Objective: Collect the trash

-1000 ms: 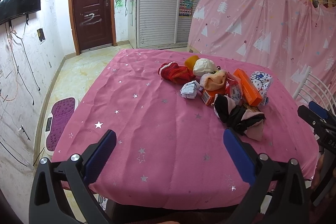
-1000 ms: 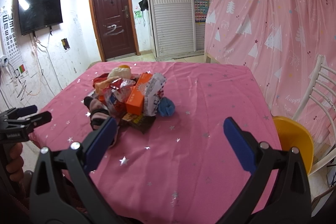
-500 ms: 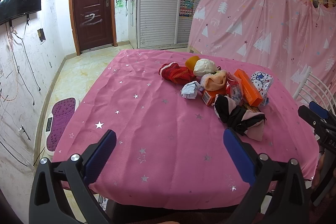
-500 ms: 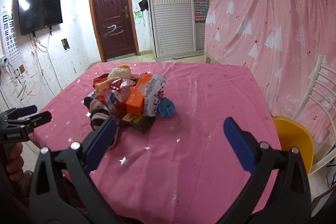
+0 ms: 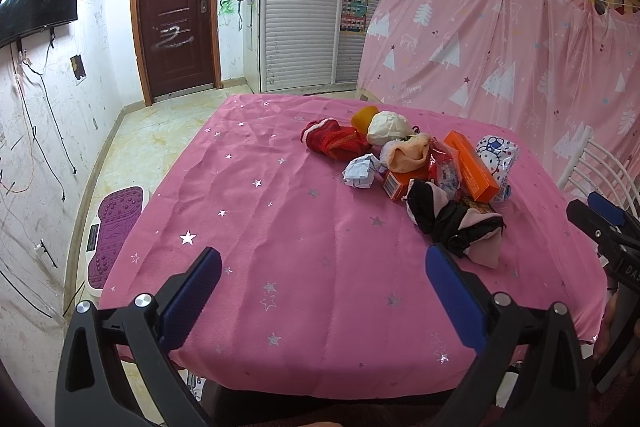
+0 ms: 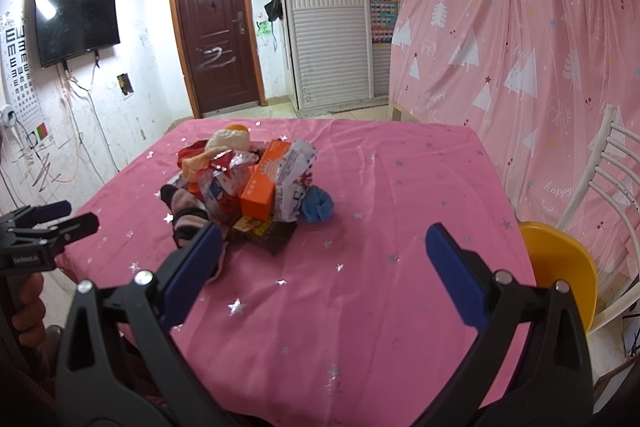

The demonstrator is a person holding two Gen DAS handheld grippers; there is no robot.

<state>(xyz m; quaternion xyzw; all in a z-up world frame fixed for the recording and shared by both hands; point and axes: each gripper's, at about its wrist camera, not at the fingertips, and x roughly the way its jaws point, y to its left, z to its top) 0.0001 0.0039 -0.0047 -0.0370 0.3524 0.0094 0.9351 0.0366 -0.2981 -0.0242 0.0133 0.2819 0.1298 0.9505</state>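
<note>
Currently on pink tablecloth [image 5: 304, 251]: one pile [image 6: 256, 183] of trash and cloth, comprising orange box [image 5: 470, 171], crumpled paper [image 5: 362, 171], red sock [image 5: 334, 141], black-pink sock [image 5: 452, 223], blue cloth [image 6: 318, 205]. Left gripper [image 5: 320, 283]: jaws wide apart, empty, near table edge. Right gripper [image 6: 320, 263]: likewise spread, empty, short of pile.

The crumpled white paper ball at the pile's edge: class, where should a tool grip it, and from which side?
Grip the crumpled white paper ball across its middle, coming from above on the open pink tablecloth side. It is roughly round, and only its right side abuts the small orange box.
</note>
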